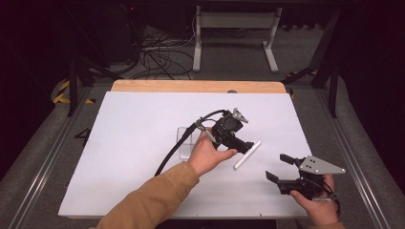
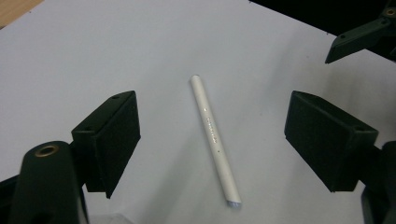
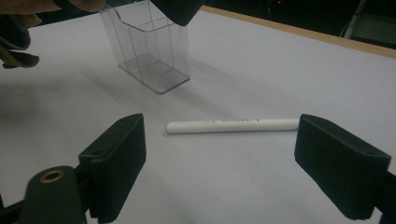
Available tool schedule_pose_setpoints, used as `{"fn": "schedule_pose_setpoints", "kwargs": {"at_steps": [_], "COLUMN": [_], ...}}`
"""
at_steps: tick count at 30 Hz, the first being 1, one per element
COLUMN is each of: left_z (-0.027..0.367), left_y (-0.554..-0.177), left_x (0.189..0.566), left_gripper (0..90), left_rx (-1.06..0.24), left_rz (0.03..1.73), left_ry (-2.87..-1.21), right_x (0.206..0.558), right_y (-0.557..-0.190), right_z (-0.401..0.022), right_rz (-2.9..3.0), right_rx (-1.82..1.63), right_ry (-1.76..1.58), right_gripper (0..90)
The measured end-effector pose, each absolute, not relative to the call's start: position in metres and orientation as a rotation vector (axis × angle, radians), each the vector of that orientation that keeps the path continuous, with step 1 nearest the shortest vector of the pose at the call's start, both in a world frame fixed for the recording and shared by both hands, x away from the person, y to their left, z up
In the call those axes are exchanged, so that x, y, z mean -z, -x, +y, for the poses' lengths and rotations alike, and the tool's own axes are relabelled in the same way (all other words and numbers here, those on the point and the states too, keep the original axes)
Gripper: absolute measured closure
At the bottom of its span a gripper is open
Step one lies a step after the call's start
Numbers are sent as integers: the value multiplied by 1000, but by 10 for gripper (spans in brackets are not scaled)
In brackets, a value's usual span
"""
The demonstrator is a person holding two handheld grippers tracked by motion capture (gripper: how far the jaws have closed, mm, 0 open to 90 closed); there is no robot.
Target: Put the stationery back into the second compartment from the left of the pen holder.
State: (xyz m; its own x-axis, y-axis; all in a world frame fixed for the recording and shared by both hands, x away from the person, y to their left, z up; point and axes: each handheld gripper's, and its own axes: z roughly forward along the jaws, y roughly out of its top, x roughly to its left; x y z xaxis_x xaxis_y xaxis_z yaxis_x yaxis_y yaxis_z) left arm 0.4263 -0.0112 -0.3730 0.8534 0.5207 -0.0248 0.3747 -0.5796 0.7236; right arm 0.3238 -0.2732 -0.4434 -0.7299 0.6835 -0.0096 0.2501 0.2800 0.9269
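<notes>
Left hand-held gripper [image 2: 212, 140], jaws wide and empty, straddles the white pen [image 2: 215, 137]: lower squarely, then close across its middle.

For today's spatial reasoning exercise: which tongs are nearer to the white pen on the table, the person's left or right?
Left. The left tongs hover right beside the white pen, jaws open on either side of it. The right tongs sit farther off, toward the table's near right edge.
</notes>
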Motion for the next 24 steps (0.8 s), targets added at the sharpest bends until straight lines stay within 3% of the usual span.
{"fn": "schedule_pose_setpoints", "kwargs": {"at_steps": [4, 11, 24], "left_z": [-18, -23, -38], "left_y": [-427, -436, -444], "left_x": [379, 389, 411], "left_gripper": [199, 231, 363], "left_rx": [-316, -209, -188], "left_rz": [645, 701, 739], "left_ry": [-2284, -2265, -2309], "right_x": [443, 442, 440], "right_y": [-324, -323, -322], "right_z": [-274, -275, -278], "right_rz": [2143, 2134, 2120], "right_rx": [-1437, -1434, -1452], "right_ry": [-845, -847, -846], "right_gripper": [169, 169, 169]}}
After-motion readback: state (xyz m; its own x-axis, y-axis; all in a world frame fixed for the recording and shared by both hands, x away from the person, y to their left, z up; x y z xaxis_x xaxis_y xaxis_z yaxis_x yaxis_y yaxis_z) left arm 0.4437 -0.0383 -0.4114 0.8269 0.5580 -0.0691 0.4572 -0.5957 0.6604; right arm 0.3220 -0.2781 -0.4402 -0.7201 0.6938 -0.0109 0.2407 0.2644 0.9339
